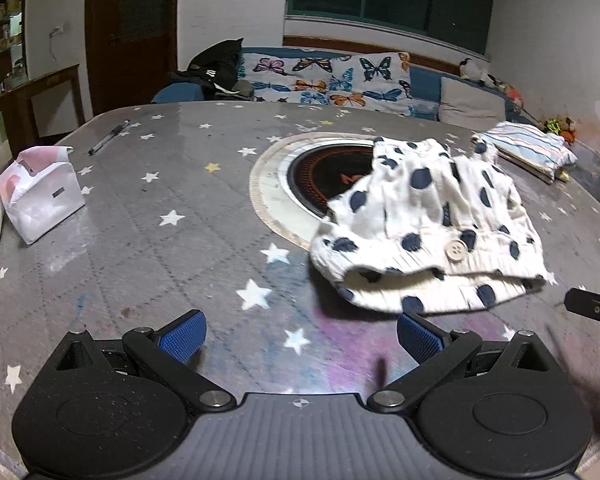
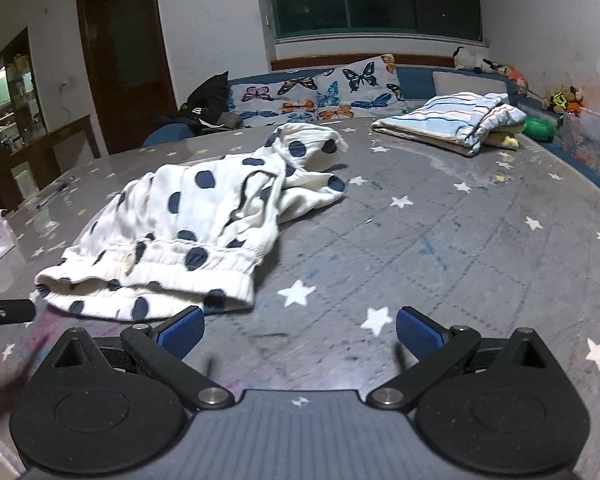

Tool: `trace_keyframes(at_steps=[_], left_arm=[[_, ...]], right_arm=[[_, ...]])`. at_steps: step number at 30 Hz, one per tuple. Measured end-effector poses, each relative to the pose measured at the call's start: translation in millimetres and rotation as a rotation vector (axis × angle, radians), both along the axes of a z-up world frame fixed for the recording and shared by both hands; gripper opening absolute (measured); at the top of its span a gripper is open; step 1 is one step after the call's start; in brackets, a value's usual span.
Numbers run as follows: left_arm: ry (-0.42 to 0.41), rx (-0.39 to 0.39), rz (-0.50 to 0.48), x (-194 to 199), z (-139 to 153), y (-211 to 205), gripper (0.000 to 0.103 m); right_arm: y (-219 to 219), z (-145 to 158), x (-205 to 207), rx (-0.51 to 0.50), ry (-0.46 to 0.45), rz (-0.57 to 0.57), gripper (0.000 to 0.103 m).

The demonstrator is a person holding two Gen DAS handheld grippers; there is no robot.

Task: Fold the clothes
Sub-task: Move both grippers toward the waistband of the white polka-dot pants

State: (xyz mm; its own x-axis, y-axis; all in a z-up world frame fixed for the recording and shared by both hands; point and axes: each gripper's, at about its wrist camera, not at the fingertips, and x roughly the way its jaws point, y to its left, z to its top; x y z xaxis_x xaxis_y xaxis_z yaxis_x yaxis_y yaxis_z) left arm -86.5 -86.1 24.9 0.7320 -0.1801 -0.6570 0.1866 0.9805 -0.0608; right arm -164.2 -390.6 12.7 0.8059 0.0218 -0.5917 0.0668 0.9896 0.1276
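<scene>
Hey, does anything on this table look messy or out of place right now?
Yes. The polka-dot garment lies crumpled and partly bunched over the round burner set in the table, unlike the neatly folded striped clothes behind it. Nothing looks spilled or damaged.

- A pair of white shorts [image 1: 428, 224] with dark blue polka dots lay crumpled and unfolded on the star-patterned tablecloth [image 1: 172, 216].
- Its gathered elastic waistband [image 2: 172, 276] faced the near edge, gaping slightly open, with a pale button [image 1: 456, 249] showing.
- The legs were bunched and twisted toward the far side, partly covering the round burner [image 1: 312, 176] set in the table.
- A folded striped garment [image 2: 448, 120] sat well apart, flat near the far right edge.
</scene>
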Motion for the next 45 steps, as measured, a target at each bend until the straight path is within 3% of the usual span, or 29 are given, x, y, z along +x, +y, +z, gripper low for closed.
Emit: trace_keyframes(at_steps=[16, 45], left_arm=[[-0.015, 0.01, -0.045, -11.8, 3.5, -17.6, 0.103], [-0.048, 0.005, -0.067, 2.7, 14.3, -26.9, 0.103]], right_arm=[[14.6, -2.2, -9.5, 0.032, 0.008, 0.046, 0.102], [27.2, 2.3, 4.9, 0.012, 0.006, 0.109, 0.089]])
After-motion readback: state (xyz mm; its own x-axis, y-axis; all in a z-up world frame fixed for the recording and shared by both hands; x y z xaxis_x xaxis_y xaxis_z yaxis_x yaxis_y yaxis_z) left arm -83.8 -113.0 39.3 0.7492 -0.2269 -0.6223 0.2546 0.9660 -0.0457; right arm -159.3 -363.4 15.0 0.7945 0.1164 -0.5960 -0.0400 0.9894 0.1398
